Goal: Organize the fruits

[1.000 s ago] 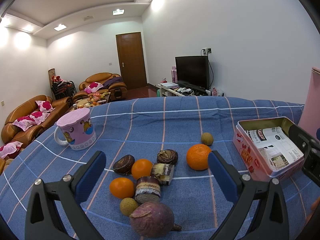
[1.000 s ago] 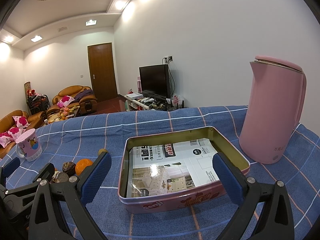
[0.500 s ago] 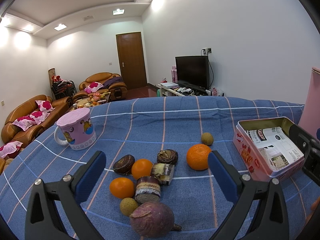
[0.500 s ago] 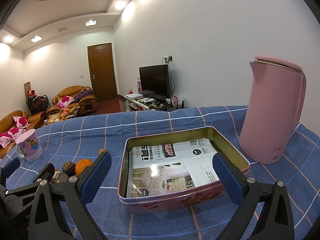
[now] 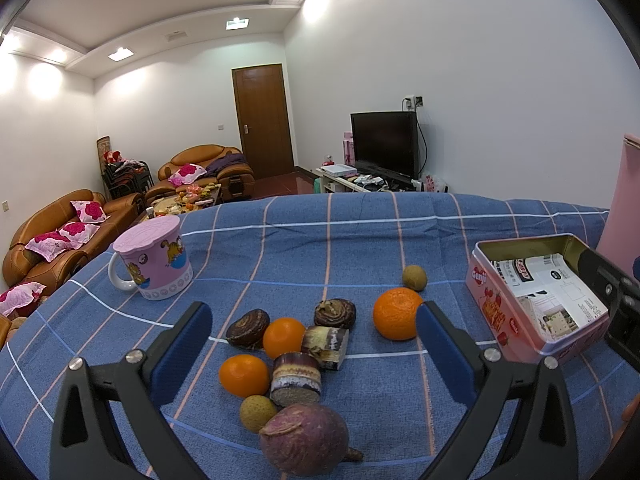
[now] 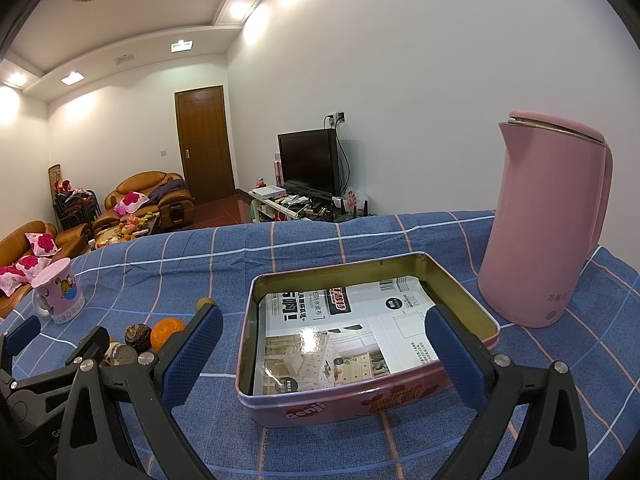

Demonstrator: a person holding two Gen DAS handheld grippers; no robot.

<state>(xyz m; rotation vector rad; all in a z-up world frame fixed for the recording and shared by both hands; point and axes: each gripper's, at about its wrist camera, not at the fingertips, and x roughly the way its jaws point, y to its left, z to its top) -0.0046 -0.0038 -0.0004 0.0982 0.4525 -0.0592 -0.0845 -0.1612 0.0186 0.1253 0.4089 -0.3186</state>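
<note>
A pile of fruit lies on the blue checked cloth in the left wrist view: a big orange [image 5: 397, 313], two smaller oranges [image 5: 283, 337] [image 5: 244, 375], a purple passion fruit [image 5: 304, 439], two longans [image 5: 414, 277] [image 5: 257, 413], dark water chestnuts [image 5: 335, 313] and cut sugarcane pieces [image 5: 296, 372]. My left gripper [image 5: 312, 356] is open and empty, just above the pile. A pink tin [image 6: 362, 332], lined with printed paper, holds no fruit. My right gripper [image 6: 326, 352] is open and empty in front of the tin [image 5: 536, 300].
A pink lidded mug [image 5: 154, 262] stands at the left of the cloth. A tall pink kettle [image 6: 544, 224] stands right of the tin. Sofas, a door and a television are in the room beyond.
</note>
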